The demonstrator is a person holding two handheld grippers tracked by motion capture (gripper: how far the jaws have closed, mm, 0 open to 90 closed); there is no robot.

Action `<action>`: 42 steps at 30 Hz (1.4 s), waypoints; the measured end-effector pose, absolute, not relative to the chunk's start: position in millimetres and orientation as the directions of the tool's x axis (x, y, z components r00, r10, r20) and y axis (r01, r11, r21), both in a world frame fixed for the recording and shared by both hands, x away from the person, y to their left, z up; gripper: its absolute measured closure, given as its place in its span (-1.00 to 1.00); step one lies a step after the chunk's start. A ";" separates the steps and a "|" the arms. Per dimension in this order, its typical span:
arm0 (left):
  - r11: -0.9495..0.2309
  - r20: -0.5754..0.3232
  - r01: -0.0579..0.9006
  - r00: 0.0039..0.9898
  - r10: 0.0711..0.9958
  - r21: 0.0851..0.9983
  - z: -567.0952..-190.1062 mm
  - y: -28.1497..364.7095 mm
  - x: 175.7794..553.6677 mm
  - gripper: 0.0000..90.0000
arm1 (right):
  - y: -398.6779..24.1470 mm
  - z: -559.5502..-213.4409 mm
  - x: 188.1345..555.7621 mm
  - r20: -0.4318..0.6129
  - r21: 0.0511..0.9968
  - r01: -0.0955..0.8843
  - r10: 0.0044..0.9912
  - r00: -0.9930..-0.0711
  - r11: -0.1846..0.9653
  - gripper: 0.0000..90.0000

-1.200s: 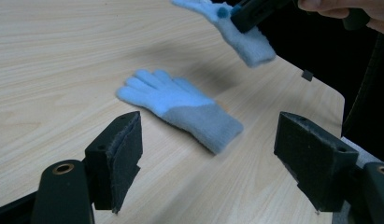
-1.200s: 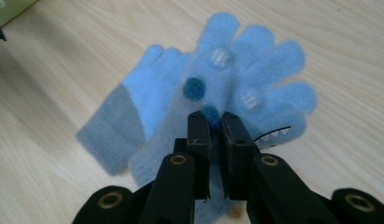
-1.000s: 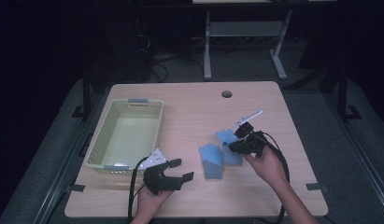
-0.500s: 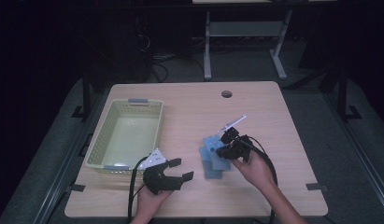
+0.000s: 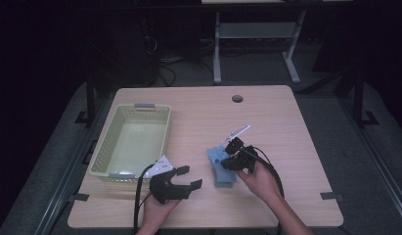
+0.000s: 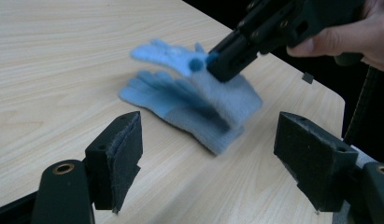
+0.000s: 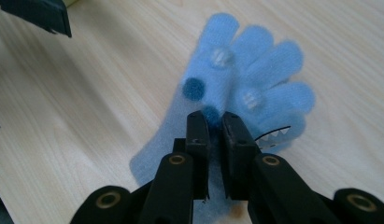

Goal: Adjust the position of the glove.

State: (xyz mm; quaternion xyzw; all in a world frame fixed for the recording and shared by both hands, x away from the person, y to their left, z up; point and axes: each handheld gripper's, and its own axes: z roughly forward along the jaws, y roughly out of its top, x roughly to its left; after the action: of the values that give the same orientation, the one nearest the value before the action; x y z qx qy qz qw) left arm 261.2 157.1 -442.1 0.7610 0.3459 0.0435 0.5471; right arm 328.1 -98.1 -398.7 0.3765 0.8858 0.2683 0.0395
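Wooden surface (image 5: 198, 112), pale grain, round cable hole near its far edge; pale green basket (image 5: 106, 147) on the near-left part.

Left hand-held gripper (image 5: 186, 177) low at the near edge, just beside the basket's near corner; jaws spread wide, nothing between them; in the left gripper view its two padded jaws frame the gloves from a short way off.

Right hand-held gripper (image 5: 228, 152) at centre-right, held in the right hand (image 5: 259, 178); jaws drawn narrow and pinched on the upper light blue glove (image 7: 236, 88), close by a dark blue dot on its palm; that glove is raised off the one beneath, fingers pointing away from the jaws.

Lower blue glove (image 6: 180, 109) flat on the surface, directly under the lifted one, between the two grippers.
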 end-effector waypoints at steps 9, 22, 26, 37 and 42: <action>-0.163 -0.317 0.485 0.755 0.574 0.859 -443.1 156.4 261.2 -0.48 | -95.3 -404.2 328.6 0.154 0.497 0.661 0.693 -0.704 0.562 0.84; -0.163 -0.315 0.481 0.757 0.572 0.861 -442.7 155.9 261.5 -0.48 | -90.9 -416.0 330.0 0.149 0.471 0.676 0.704 -0.694 0.567 0.81; -0.160 -0.322 0.490 0.751 0.577 0.857 -444.1 156.9 261.8 -0.48 | -91.1 -420.3 332.1 0.144 0.462 0.686 0.716 -0.683 0.562 0.80; -0.174 -0.312 0.486 0.756 0.576 0.857 -444.3 156.9 261.8 -0.47 | -88.9 -427.5 332.9 0.140 0.459 0.691 0.722 -0.677 0.559 0.65; -0.154 -0.339 0.502 0.750 0.568 0.851 -443.5 156.7 263.0 -0.47 | -94.9 -424.0 331.9 0.143 0.482 0.697 0.737 -0.661 0.531 0.39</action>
State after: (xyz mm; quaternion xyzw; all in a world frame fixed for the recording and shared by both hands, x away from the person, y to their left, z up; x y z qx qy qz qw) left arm 263.0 156.7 -443.5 0.7591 0.3523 0.0304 0.5466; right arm 331.9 -94.9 -424.0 0.4099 0.8741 0.2577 0.0388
